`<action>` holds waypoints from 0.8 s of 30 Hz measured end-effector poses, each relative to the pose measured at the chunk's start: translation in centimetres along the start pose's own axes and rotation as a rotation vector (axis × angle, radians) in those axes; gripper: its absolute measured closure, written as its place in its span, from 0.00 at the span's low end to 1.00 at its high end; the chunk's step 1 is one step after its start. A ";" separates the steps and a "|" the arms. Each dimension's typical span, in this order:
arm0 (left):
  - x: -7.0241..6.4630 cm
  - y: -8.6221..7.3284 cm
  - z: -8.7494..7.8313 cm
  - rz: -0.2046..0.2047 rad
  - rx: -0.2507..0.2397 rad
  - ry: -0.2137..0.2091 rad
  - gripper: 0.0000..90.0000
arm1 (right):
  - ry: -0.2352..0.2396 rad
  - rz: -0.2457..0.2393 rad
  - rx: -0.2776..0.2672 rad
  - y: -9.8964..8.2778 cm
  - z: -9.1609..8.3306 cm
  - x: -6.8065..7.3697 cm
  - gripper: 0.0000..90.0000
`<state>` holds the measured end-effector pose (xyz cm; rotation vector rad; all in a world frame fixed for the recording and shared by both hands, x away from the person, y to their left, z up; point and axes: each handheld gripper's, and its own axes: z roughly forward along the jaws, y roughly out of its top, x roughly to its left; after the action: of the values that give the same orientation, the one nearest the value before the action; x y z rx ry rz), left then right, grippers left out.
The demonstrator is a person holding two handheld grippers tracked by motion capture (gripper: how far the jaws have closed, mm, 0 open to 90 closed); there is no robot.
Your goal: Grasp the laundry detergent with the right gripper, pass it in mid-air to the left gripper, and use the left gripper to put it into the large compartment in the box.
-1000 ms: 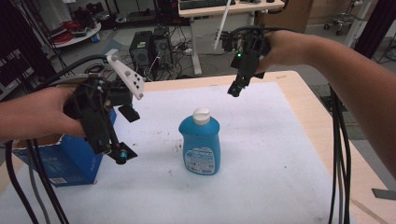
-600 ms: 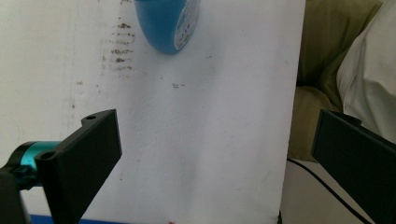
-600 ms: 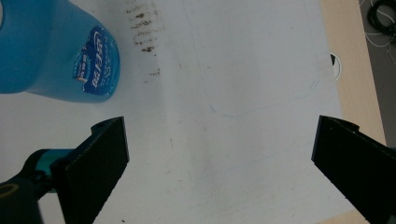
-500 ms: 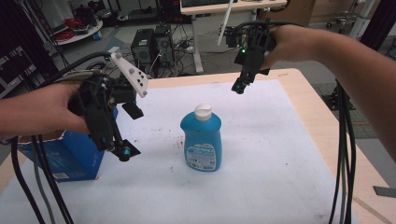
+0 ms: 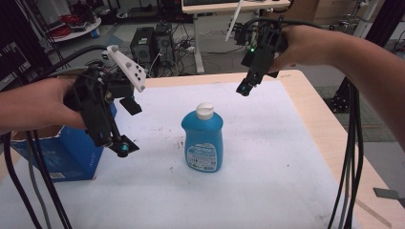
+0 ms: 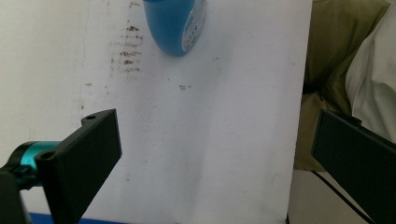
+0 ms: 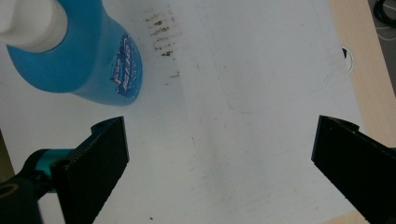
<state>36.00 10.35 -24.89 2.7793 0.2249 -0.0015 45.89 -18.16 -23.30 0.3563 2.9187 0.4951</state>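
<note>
This looks like a robotics or electronics lab. At 12 o'clock past the white-covered wooden table (image 5: pixel 305 143), a computer tower (image 5: pixel 143 45) sits on the floor amid tangled cables (image 5: pixel 191 47), beneath a desk (image 5: pixel 229 7). At 10 o'clock stands a round table (image 5: pixel 76 26) piled with wires.

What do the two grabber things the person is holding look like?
Both are black. The left gripper has flat, blocky black jaws, a teal ring near the tip and a white three-cornered plate with small holes on top. The right gripper shows a little green light, and its own view shows the same flat jaws and teal ring. Thick black cables trail from both. The forearms are bare, with no sleeves.
</note>
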 end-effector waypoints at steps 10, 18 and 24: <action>0.0 -0.1 0.1 0.005 -0.007 -0.006 0.02 | 0.021 0.047 -0.036 -1.4 -0.3 1.4 0.03; 0.2 -0.5 0.2 0.004 -0.008 -0.004 0.02 | 0.026 0.079 -0.104 -3.3 -0.3 3.4 0.03; 0.1 -0.4 0.4 0.022 -0.002 -0.003 0.02 | 0.032 0.103 -0.155 -4.5 0.2 4.7 0.03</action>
<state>36.07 10.59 -25.44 2.7796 0.1934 -0.0005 40.45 -20.98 -25.60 0.4822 2.8796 0.7429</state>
